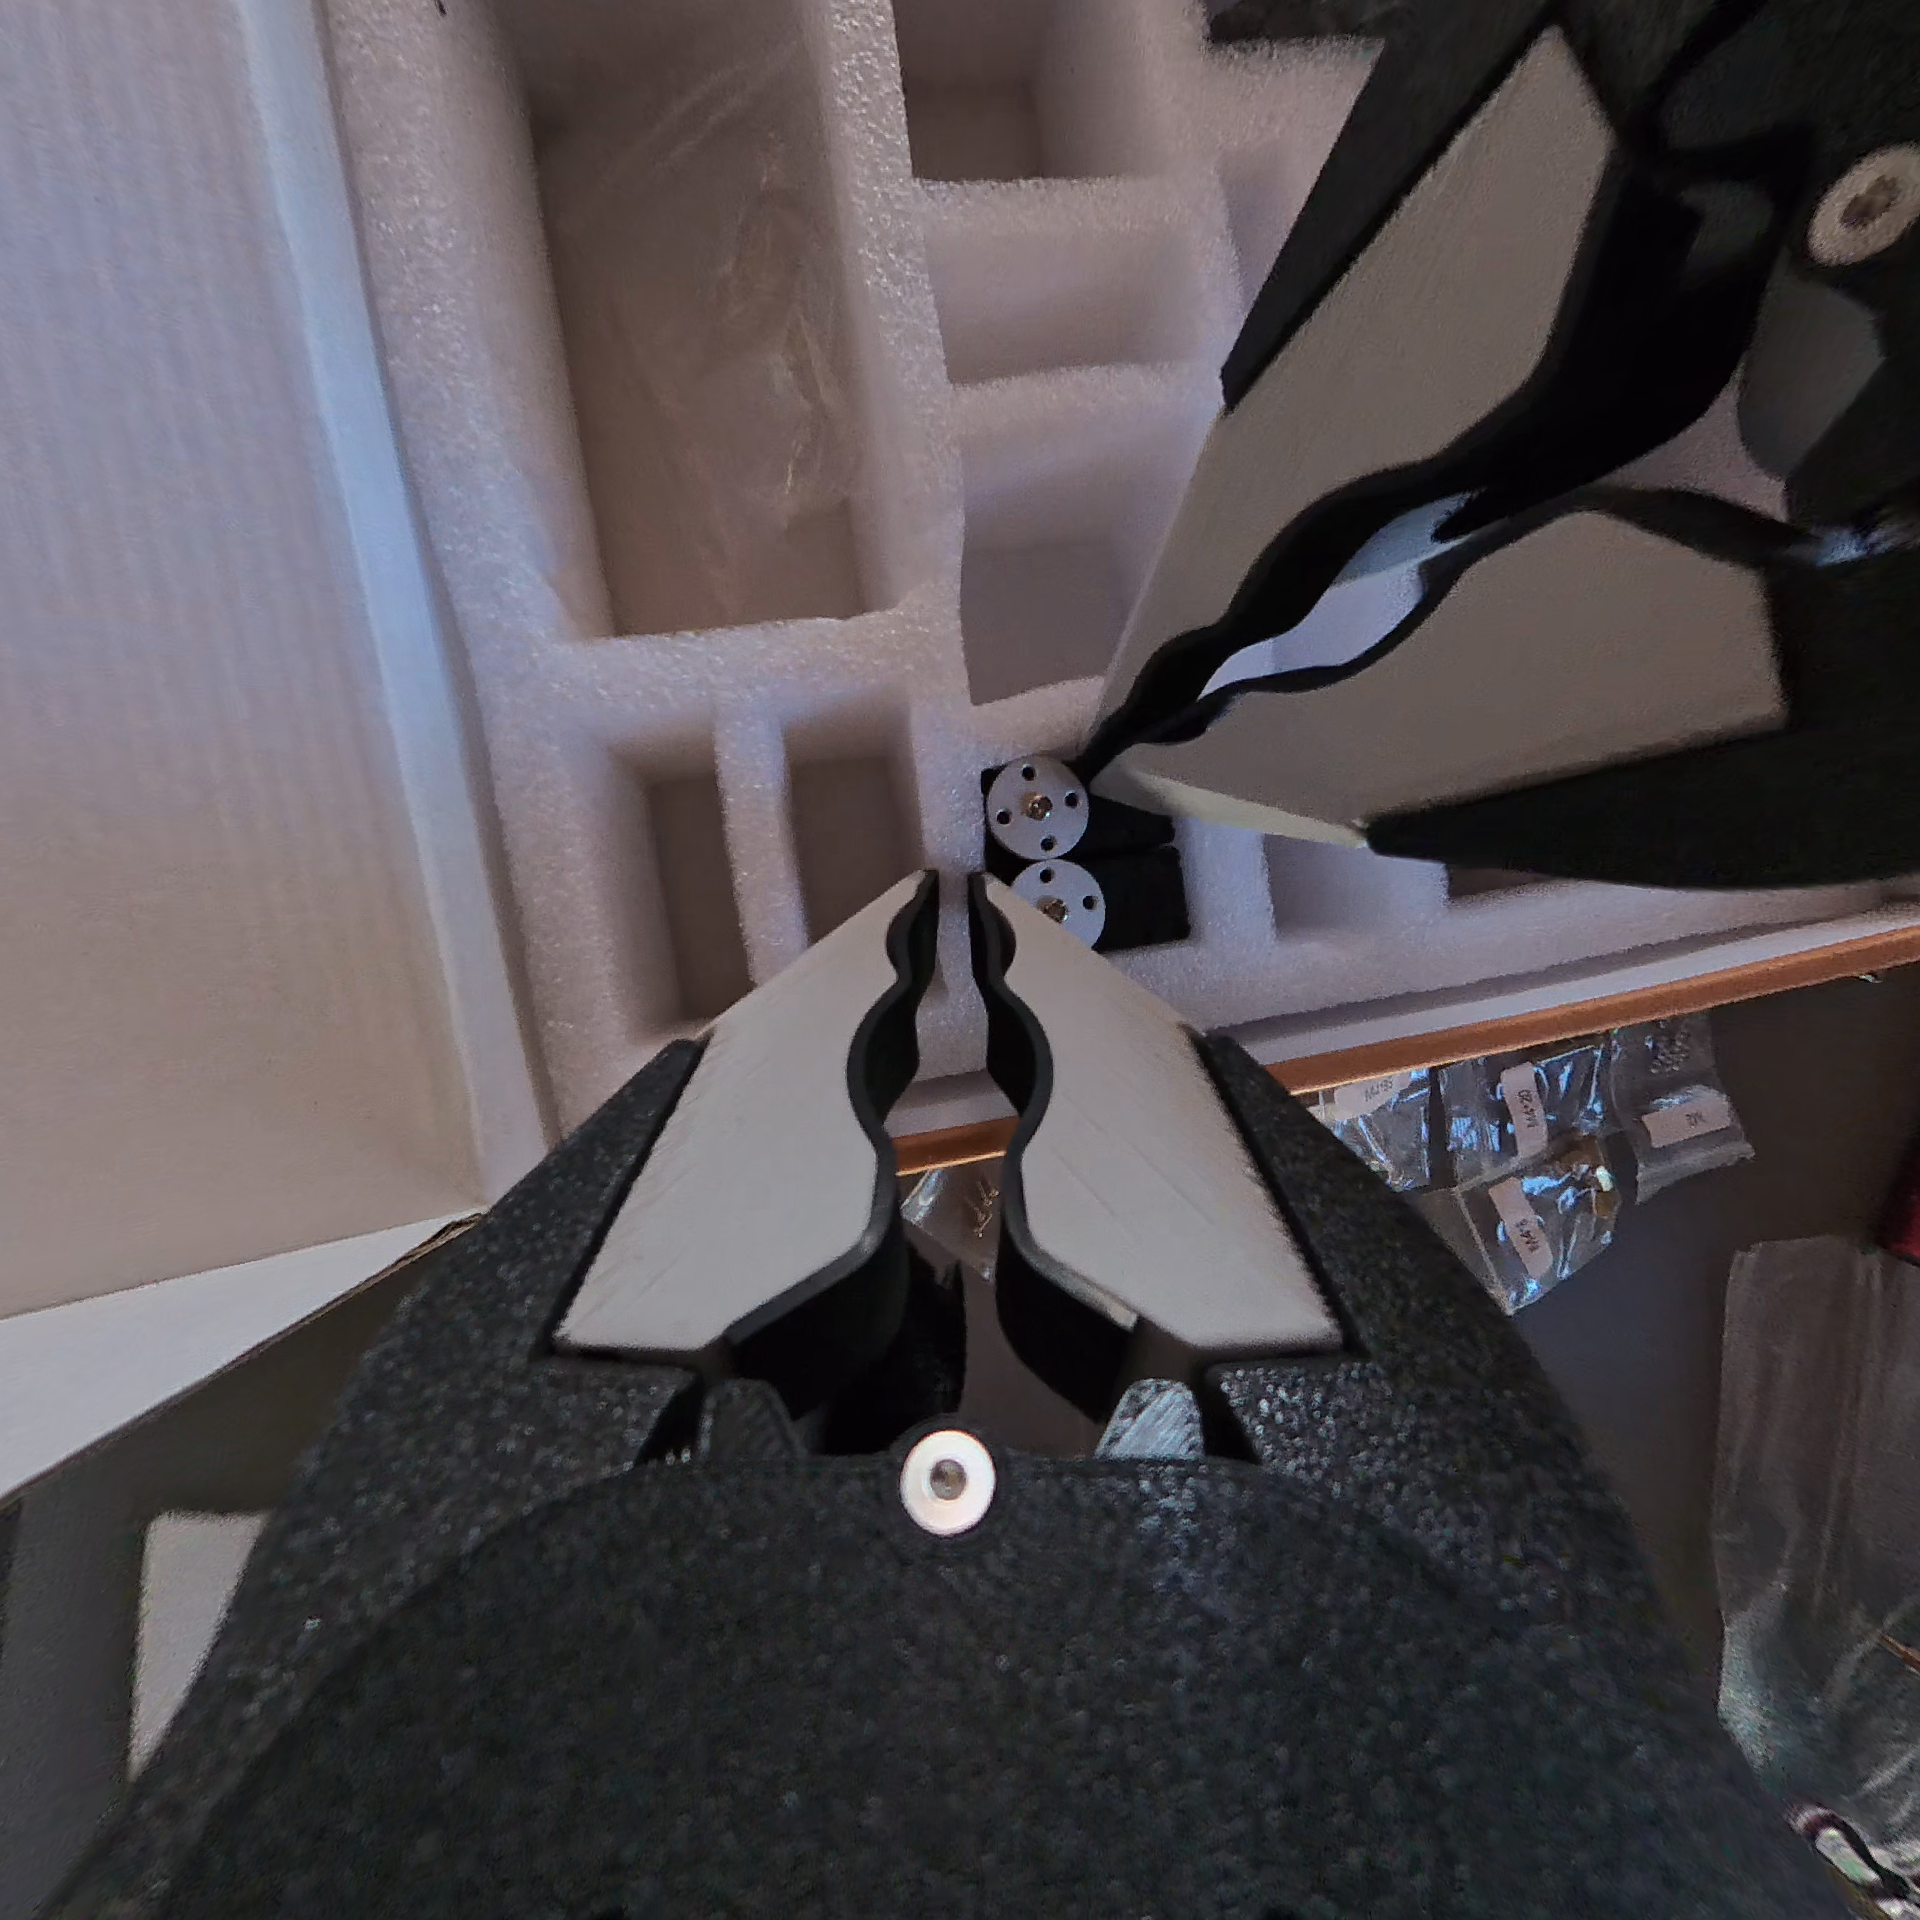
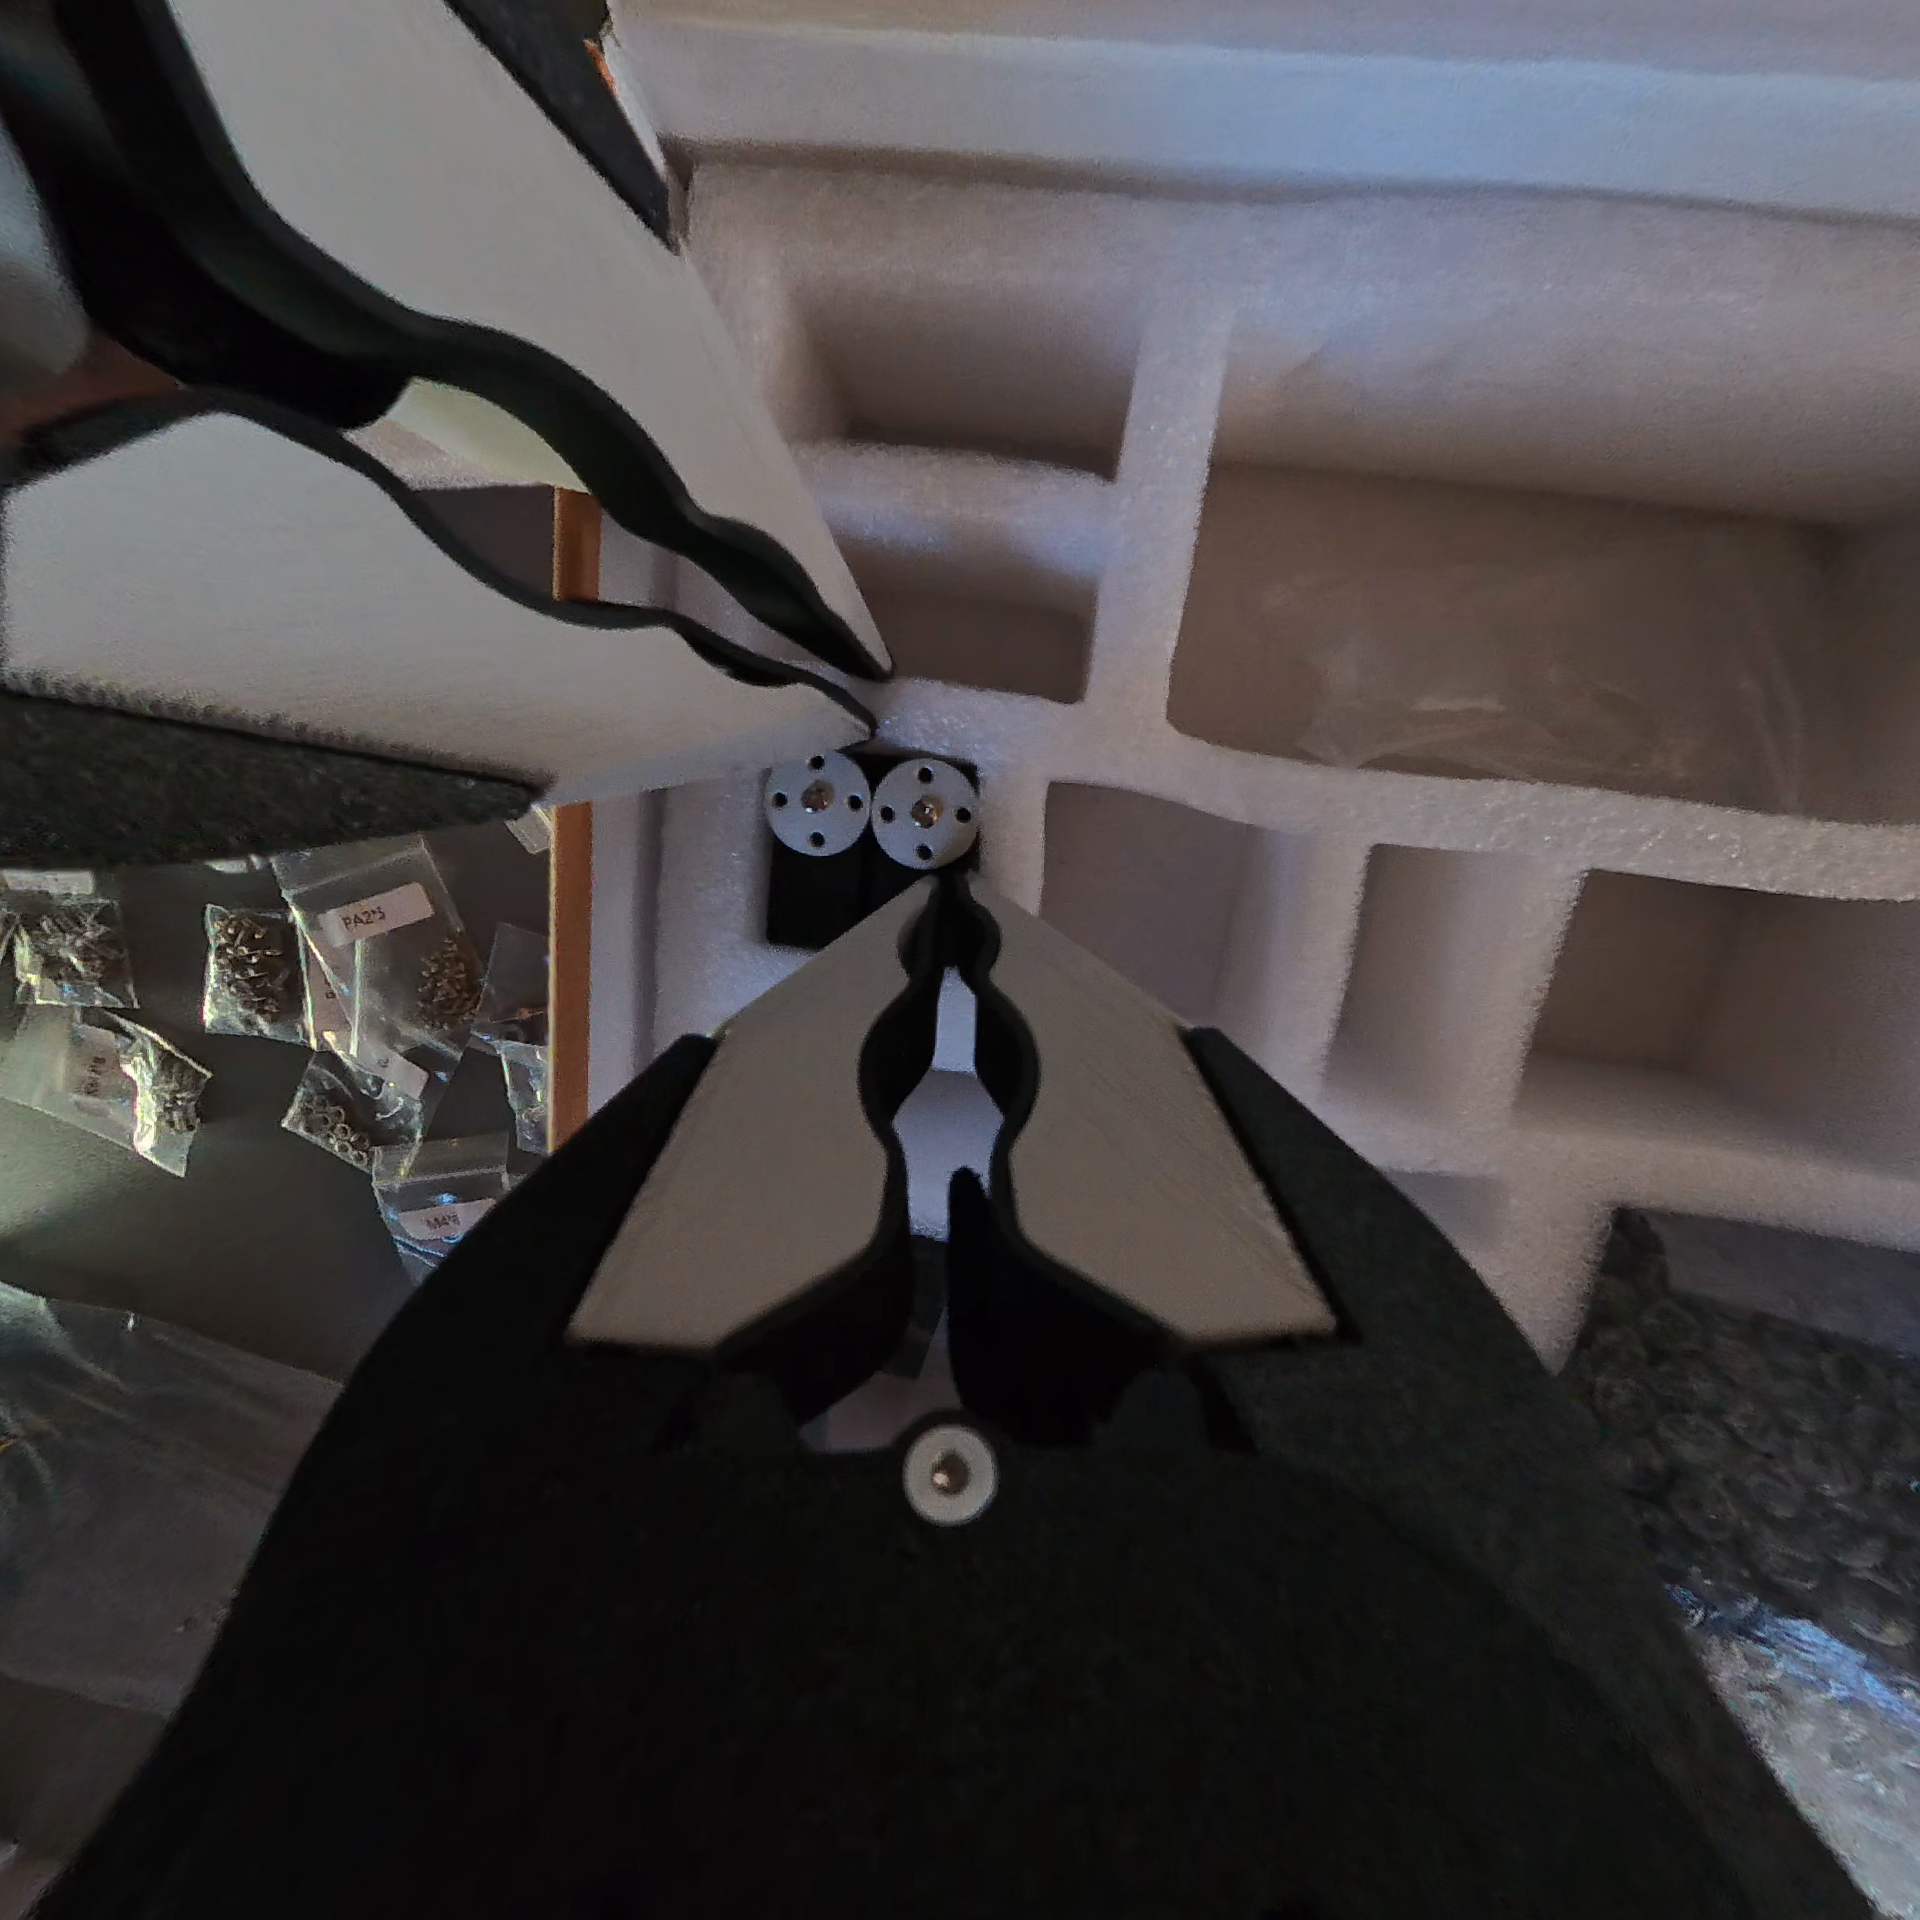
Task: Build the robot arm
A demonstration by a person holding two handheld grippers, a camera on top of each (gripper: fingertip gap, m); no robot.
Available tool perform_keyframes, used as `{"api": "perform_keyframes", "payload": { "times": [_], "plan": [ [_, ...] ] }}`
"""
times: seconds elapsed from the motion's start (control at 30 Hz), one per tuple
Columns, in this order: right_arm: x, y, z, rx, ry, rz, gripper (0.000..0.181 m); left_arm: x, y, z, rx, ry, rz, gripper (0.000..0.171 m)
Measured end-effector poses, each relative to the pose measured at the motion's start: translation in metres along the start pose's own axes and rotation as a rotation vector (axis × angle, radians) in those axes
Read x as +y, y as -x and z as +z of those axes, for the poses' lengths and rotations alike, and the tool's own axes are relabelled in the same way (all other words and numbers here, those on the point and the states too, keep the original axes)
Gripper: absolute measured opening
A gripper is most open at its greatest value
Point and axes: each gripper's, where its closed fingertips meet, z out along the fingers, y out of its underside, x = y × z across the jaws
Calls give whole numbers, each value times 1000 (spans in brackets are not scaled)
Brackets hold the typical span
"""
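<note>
Two black servo motors with round silver discs (image 1: 1036, 808) (image 1: 1057, 902) sit side by side in one pocket of a white foam insert (image 1: 665, 665). My left gripper (image 1: 951, 881) hovers over the foam rib just left of the nearer disc. A narrow slit shows between its fingertips, and only foam is behind it. My right gripper (image 2: 943, 883) is shut, pads together with nothing between them. Its tips sit at the edge of one disc (image 2: 925, 812), with the other disc (image 2: 818, 800) beside it. The right gripper also shows in the left wrist view (image 1: 1096, 753), and the left gripper in the right wrist view (image 2: 873, 694).
The foam insert (image 2: 1153, 582) has several pockets; a large one holds a clear plastic wrap (image 2: 1507, 644). The box has a brown cardboard edge (image 1: 1558, 1013). Small bags of screws (image 2: 353, 966) lie on the dark table beside it. Bubble wrap (image 2: 1766, 1455) lies at the lower right. My left and right fingertips are right by each other. Between my left fingertips and the white foam insert (image 1: 665, 665) there is roughly 6 centimetres. Seen from the right wrist view (image 2: 1175, 434) as well.
</note>
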Motion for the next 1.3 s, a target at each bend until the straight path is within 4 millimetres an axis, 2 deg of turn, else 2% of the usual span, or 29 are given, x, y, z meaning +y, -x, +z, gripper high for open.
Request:
{"api": "perform_keyframes", "payload": {
  "times": [0.07,0.1,0.13,0.17,0.27,0.33,0.47,0.7,0.83,0.97,1.03,1.13,1.2,1.3],
  "plan": [
    [0,5,1,-11,1,-1,7,0,-1,-1,19,-9,-14,5],
    [-1,18,-1,-77,-6,-1,31,0,-1,-1,25,-10,-20,5],
    [0,20,-1,-85,-3,22,32,0,-1,-1,29,-6,-22,5],
    [-1,19,-1,-92,-16,18,31,0,-1,0,31,-3,-25,5],
    [-1,6,1,-53,-78,2,7,-1,-1,0,45,1,-44,4],
    [-1,2,2,-47,-117,-4,0,-1,-2,-1,56,-9,-46,4],
    [-6,2,1,-42,-158,-62,0,-1,-3,-1,53,-25,-32,4],
    [-8,3,2,-168,-265,-33,2,-2,-5,0,79,-9,-52,3],
    [-9,1,2,-76,-316,-128,0,-2,-4,2,61,13,-41,3],
    [-12,-7,0,119,-404,-188,0,-1,-5,3,23,14,-23,3],
    [-11,-8,1,161,-396,-216,0,-1,-4,3,-6,15,-16,4],
    [-7,-10,2,75,-345,-108,0,-1,-5,4,-48,19,-6,6],
    [1,-14,5,15,-230,-48,0,-3,-7,5,-31,18,-14,6],
    [4,-17,8,0,-92,-55,0,-3,-7,6,-44,35,-6,5]
  ]
}}
